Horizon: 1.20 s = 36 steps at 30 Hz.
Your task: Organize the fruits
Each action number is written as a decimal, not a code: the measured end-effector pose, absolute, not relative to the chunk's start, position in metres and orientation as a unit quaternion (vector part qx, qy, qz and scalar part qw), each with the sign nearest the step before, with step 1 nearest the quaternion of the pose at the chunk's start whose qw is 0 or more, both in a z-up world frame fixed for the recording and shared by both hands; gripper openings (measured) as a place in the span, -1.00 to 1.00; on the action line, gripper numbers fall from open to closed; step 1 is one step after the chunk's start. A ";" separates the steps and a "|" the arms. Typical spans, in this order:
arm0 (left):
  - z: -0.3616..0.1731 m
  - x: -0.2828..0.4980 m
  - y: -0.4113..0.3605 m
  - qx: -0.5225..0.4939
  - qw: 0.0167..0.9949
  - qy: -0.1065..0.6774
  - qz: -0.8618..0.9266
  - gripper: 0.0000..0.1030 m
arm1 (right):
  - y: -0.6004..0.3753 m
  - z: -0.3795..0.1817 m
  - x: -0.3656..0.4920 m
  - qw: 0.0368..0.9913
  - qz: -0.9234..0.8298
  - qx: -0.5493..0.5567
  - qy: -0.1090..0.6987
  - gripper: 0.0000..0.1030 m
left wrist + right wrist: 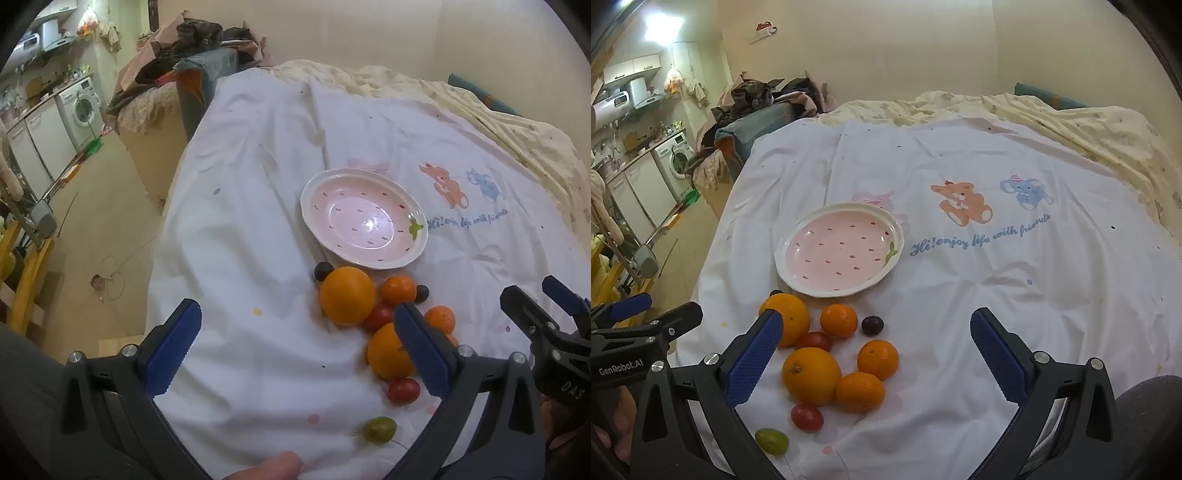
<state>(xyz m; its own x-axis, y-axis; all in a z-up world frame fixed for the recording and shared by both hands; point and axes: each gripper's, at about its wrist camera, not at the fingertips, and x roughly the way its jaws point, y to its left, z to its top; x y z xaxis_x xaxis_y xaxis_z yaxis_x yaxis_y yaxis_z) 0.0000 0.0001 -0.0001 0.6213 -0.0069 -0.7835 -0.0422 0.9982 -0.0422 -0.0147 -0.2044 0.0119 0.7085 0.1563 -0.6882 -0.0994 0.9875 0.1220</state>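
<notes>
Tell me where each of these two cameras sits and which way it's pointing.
Left wrist: on the left claw, facing up the bed toward the plate; right claw at the right edge, thumb below.
Right wrist: on the right claw, same direction; left claw at the left edge.
Both show the plate and the fruit pile.

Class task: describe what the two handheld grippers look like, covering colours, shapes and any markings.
Both grippers, left gripper and right gripper, share one build: black angular frames with silver bolts, and two long fingers faced with blue ridged pads. White "GenRobot.AI" lettering marks the left one's side.
</notes>
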 end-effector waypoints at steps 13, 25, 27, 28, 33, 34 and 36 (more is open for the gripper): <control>-0.001 -0.001 -0.003 -0.030 0.900 0.435 0.011 0.99 | -0.207 0.010 -0.012 0.920 0.070 0.048 0.382 0.99; -0.001 -0.001 -0.002 -0.030 0.900 0.436 0.010 0.99 | -0.206 0.011 -0.014 0.920 0.070 0.048 0.382 0.99; -0.001 -0.001 -0.002 -0.031 0.900 0.436 0.011 0.99 | -0.206 0.011 -0.014 0.920 0.070 0.048 0.382 0.99; -0.001 -0.001 -0.002 -0.030 0.900 0.436 0.011 0.99 | -0.206 0.011 -0.014 0.920 0.070 0.048 0.383 0.99; -0.001 0.001 0.004 -0.033 0.899 0.437 0.012 0.99 | -0.206 0.009 -0.013 0.920 0.071 0.049 0.383 0.99; -0.001 0.001 0.004 -0.033 0.899 0.437 0.012 0.99 | -0.206 0.010 -0.013 0.920 0.070 0.049 0.383 0.99; -0.001 0.001 0.004 -0.033 0.899 0.437 0.012 0.99 | -0.206 0.010 -0.013 0.920 0.070 0.049 0.383 0.99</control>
